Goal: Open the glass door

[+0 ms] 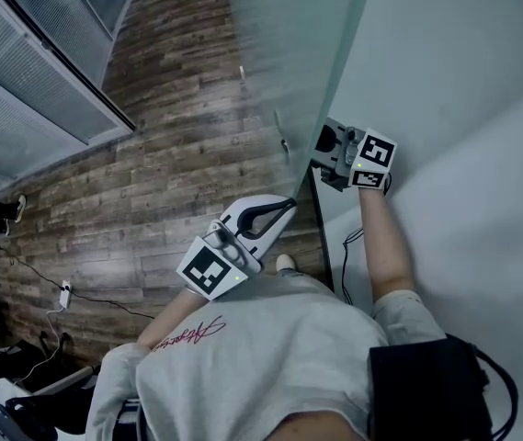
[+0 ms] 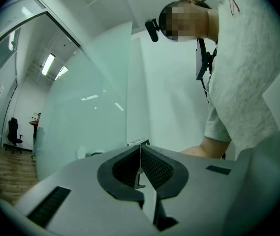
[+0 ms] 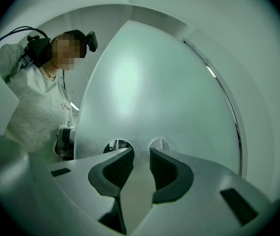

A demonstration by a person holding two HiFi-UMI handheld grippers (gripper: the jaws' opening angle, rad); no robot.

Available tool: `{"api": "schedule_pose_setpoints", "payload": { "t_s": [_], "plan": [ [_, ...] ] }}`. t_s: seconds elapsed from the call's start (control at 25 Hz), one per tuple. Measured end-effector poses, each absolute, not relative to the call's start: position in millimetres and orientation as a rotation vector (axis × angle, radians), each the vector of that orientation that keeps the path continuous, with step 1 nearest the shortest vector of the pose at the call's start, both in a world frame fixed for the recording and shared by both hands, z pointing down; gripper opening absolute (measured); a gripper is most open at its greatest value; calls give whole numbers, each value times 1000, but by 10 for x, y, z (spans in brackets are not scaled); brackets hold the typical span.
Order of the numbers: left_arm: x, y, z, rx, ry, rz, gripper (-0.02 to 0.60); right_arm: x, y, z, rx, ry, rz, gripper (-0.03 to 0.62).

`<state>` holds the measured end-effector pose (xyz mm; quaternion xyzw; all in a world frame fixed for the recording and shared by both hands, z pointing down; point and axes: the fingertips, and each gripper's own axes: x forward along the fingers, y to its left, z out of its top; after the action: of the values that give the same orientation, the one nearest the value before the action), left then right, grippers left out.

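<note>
The frosted glass door [image 1: 275, 53] stands ajar, and from the head view I see it from above, its free edge running down to my right gripper [image 1: 324, 147]. In the right gripper view the jaws [image 3: 140, 152] are closed on the door's pale edge, with the glass door [image 3: 154, 92] spreading out ahead and two round fittings low on it. A small handle [image 1: 284, 142] shows on the door's far side. My left gripper [image 1: 287, 204] hangs level in front of my body, shut with nothing between its tips [image 2: 140, 149], facing the glass door [image 2: 90, 112].
A white wall [image 1: 463, 81] lies to the right of the door. Wood-plank floor [image 1: 169, 154] stretches left to a glazed partition with blinds [image 1: 31, 72]. Cables and a plug [image 1: 63, 294] lie on the floor. An office chair [image 2: 14, 132] stands down the corridor.
</note>
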<state>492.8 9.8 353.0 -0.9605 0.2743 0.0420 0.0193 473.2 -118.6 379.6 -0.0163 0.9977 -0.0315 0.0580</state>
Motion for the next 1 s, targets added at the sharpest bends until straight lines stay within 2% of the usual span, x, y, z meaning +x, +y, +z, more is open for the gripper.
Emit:
{"api": "schedule_pose_setpoints", "payload": {
  "t_s": [1.0],
  "plan": [
    [5214,-18,3520,-3035,736,165,17,5068,-1218,3725,-223,2948,-142,115]
  ]
}}
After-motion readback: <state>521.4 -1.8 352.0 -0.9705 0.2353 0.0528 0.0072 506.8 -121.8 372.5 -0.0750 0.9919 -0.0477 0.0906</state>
